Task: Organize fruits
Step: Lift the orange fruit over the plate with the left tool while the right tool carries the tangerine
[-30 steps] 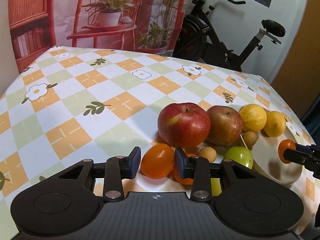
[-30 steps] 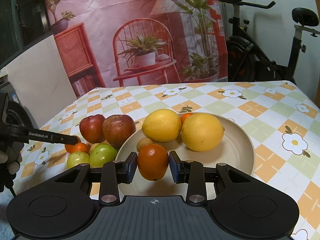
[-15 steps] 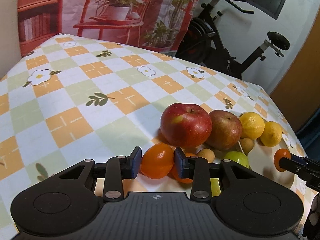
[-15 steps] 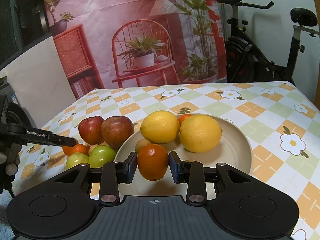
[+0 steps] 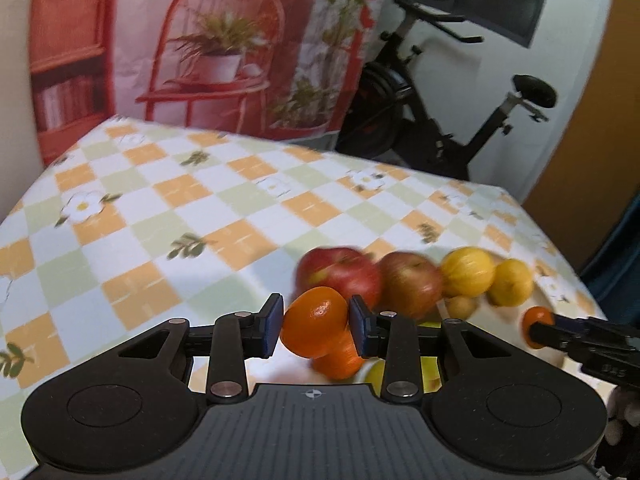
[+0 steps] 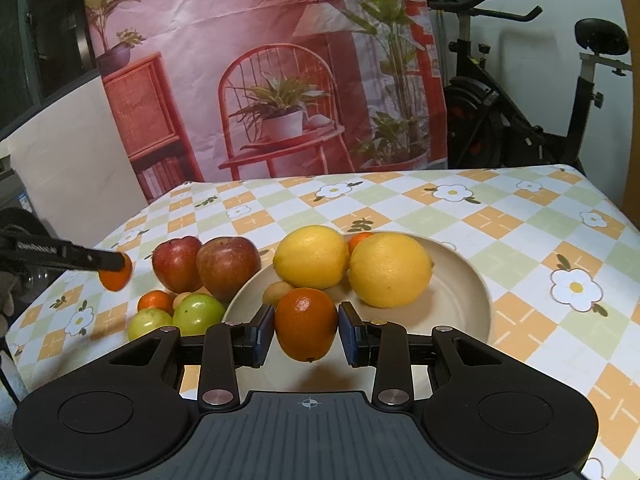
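My left gripper (image 5: 316, 322) is shut on an orange tangerine (image 5: 312, 316) and holds it above the tablecloth, in front of two red apples (image 5: 340, 276). Seen from the right wrist, that tangerine (image 6: 116, 276) hangs left of the apples (image 6: 228, 266). My right gripper (image 6: 306, 326) is shut on a second tangerine (image 6: 306, 320), just over the near rim of the beige plate (image 6: 460, 300). On the plate lie two lemons (image 6: 390, 268), a small tan fruit (image 6: 278, 292) and a small tangerine (image 6: 360, 238).
Two green fruits (image 6: 198, 314) and another tangerine (image 6: 155, 300) lie on the checked cloth left of the plate. An exercise bike (image 6: 520, 100) stands behind the table. A printed backdrop (image 6: 280, 60) hangs beyond the far edge.
The left gripper has risen, lifting its tangerine off the cloth to the height of the apples. The right gripper and its tangerine have stayed where they were.
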`<action>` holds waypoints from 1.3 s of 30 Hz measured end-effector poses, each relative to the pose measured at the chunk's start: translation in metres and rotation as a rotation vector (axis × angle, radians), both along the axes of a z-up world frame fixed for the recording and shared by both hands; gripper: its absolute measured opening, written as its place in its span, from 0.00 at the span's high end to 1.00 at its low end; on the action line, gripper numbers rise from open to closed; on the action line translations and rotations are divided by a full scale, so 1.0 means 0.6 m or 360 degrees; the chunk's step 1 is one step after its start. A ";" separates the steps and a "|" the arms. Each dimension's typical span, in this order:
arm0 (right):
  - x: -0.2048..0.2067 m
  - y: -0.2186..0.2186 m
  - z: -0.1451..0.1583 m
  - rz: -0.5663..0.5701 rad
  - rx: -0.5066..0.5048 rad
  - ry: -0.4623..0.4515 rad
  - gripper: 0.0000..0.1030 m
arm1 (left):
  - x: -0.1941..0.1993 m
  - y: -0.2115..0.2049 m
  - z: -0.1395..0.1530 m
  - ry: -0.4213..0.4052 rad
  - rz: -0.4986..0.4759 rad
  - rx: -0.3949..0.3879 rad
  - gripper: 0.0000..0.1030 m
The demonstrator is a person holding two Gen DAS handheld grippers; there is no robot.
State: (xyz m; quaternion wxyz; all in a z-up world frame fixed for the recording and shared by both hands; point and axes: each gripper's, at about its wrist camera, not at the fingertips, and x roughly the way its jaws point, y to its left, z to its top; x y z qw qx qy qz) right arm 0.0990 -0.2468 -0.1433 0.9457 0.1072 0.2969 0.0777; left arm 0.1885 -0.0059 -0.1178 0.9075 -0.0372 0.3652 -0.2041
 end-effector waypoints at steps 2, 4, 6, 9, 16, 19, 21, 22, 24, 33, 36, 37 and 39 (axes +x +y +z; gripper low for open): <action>-0.001 -0.007 0.001 -0.0022 0.0001 -0.0005 0.69 | -0.002 -0.018 0.013 -0.0029 -0.0055 -0.0005 0.63; -0.002 -0.015 0.001 -0.0048 0.0006 -0.0009 0.69 | -0.003 -0.039 0.023 -0.0063 -0.0109 0.0004 0.63; -0.005 -0.023 0.001 -0.0068 0.0009 -0.0015 0.69 | -0.004 -0.060 0.030 -0.0085 -0.0161 0.0007 0.63; -0.006 -0.037 0.001 -0.0091 -0.0015 -0.0016 0.69 | 0.000 -0.097 0.032 -0.0093 -0.0244 0.0004 0.63; 0.007 -0.089 0.001 -0.0105 -0.0105 0.0005 0.69 | 0.015 -0.190 -0.003 -0.0044 -0.0442 0.0047 0.63; 0.016 -0.108 -0.005 -0.0089 -0.0134 0.0014 0.69 | 0.021 -0.224 -0.024 -0.0004 -0.0514 0.0078 0.63; 0.023 -0.117 -0.008 -0.0065 -0.0147 0.0015 0.69 | 0.025 -0.245 -0.038 0.0015 -0.0552 0.0110 0.63; 0.027 -0.119 -0.009 -0.0056 -0.0154 0.0014 0.69 | 0.027 -0.253 -0.044 0.0027 -0.0570 0.0122 0.63; 0.035 -0.126 -0.012 -0.0037 -0.0149 0.0012 0.69 | 0.030 -0.266 -0.053 0.0042 -0.0603 0.0144 0.63; 0.055 -0.145 -0.037 0.0011 -0.0098 -0.0018 0.69 | 0.041 -0.286 -0.069 0.0079 -0.0629 0.0175 0.63; 0.053 -0.148 -0.044 0.0024 -0.0076 -0.0038 0.69 | 0.036 -0.285 -0.067 0.0063 -0.0634 0.0183 0.63; 0.052 -0.147 -0.045 0.0028 -0.0081 -0.0046 0.69 | 0.035 -0.286 -0.066 0.0055 -0.0637 0.0188 0.63; 0.050 -0.145 -0.048 0.0032 -0.0084 -0.0060 0.69 | 0.031 -0.289 -0.066 0.0041 -0.0645 0.0206 0.63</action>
